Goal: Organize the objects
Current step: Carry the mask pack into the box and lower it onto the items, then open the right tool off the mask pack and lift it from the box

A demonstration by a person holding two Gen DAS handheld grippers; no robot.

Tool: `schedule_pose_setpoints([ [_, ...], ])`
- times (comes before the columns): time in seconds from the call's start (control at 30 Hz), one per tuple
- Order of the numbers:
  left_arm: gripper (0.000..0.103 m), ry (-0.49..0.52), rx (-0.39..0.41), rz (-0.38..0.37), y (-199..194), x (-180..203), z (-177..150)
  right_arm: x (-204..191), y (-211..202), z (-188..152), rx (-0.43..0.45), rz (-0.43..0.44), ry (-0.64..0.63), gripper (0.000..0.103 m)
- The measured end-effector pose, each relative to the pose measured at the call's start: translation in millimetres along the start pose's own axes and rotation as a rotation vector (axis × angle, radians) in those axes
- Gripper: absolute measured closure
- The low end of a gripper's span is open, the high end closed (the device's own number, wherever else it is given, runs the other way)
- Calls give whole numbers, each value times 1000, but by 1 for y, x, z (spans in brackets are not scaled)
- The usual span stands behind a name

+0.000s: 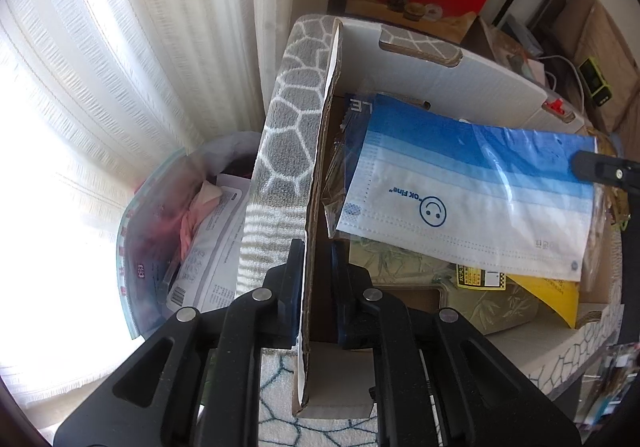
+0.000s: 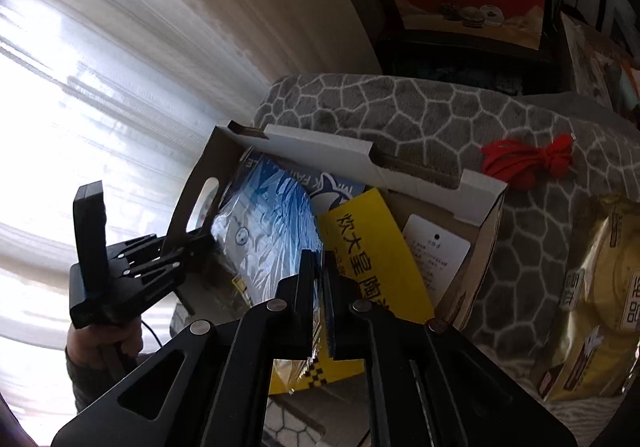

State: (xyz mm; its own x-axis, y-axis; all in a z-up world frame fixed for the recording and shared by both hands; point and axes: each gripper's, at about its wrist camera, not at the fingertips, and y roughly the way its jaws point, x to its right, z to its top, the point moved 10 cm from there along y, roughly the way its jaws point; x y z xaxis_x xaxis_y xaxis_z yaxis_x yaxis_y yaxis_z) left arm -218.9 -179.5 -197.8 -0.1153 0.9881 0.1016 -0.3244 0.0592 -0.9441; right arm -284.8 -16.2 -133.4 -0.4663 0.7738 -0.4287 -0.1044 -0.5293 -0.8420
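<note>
At lower centre, the left hand-held gripper (image 1: 314, 287) pinches the upright brown cardboard wall (image 1: 318, 175) of an open white-lined box. Inside, right of centre, lies a blue-and-white packet of face masks with a smiley (image 1: 468, 199), whose right edge the right hand-held gripper (image 1: 600, 171) clamps. White curtains (image 1: 120, 47) fill the left.
</note>
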Motion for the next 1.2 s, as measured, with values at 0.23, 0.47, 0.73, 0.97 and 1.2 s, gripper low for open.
schedule_pose_setpoints([
  [0.23, 93, 1, 1, 1, -2, 1, -3, 19, -2, 23, 84, -277, -79, 42],
  [0.47, 92, 2, 0, 3, -3, 1, -2, 8, -48, 14, 173, -234, -89, 36],
  [0.73, 92, -8, -2, -6, -2, 2, -2, -36, 3, -40, -25, -253, -298, 33],
  [0.97, 92, -7, -1, -6, -1, 1, -1, -47, 26, -50, -82, -241, -227, 33],
  [1.2, 92, -7, -1, -6, -1, 1, -1, -35, 38, -54, -146, -416, -270, 31],
])
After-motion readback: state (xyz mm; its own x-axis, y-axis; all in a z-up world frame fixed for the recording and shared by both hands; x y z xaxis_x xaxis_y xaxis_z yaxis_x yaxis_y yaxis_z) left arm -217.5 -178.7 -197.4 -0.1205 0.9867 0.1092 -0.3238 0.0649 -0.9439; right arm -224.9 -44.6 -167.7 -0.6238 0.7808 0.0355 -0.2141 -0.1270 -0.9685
